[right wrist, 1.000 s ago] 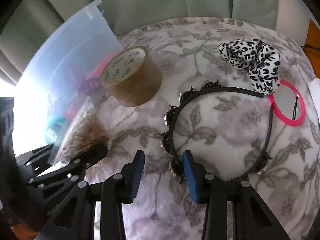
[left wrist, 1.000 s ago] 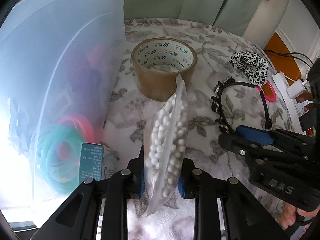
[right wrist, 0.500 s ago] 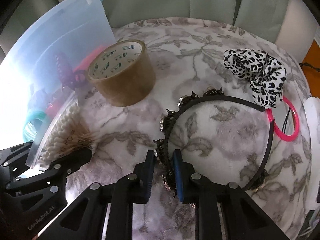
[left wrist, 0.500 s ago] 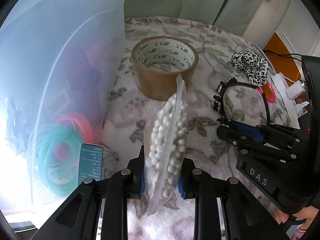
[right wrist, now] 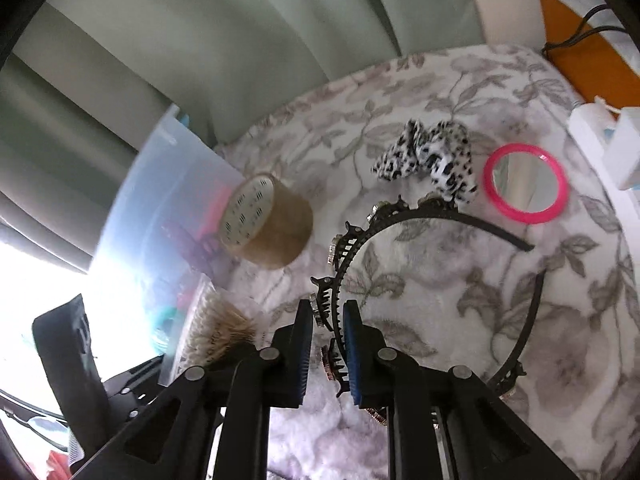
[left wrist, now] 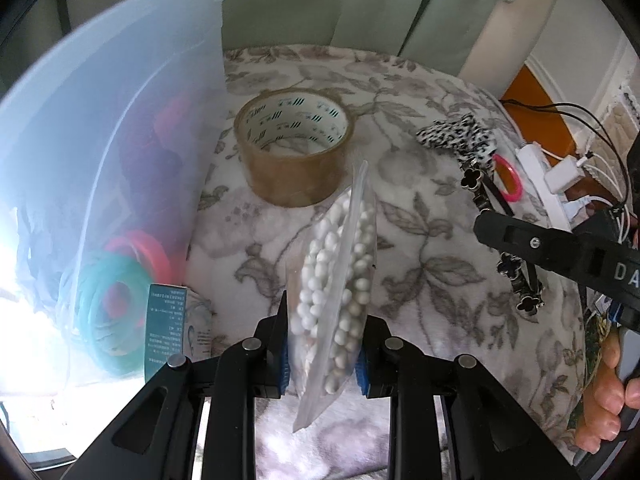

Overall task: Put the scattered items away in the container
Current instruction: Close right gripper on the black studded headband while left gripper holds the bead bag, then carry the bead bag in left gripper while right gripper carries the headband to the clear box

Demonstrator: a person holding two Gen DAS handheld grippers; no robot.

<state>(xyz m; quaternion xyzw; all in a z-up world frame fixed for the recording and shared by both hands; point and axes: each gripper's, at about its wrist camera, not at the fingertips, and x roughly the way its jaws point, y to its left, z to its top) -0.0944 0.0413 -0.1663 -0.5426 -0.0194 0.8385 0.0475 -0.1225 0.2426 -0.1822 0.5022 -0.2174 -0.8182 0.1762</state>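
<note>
Right wrist view: the right hand-held gripper point(right wrist: 327, 342), whose jaws have just been closing, pinches the jewelled headband point(right wrist: 400, 224) above the floral blanket point(right wrist: 460, 280). The left hand-held gripper point(left wrist: 322, 346) stands clamped on the bag of cotton swabs point(left wrist: 340, 280) beside the clear container point(left wrist: 120, 140). Lift the headband fully clear before swinging over the rim.

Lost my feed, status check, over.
Left tool shut on bag of cotton swabs. Right tool just closed on headband. Container at left; tape roll beside it.
</note>
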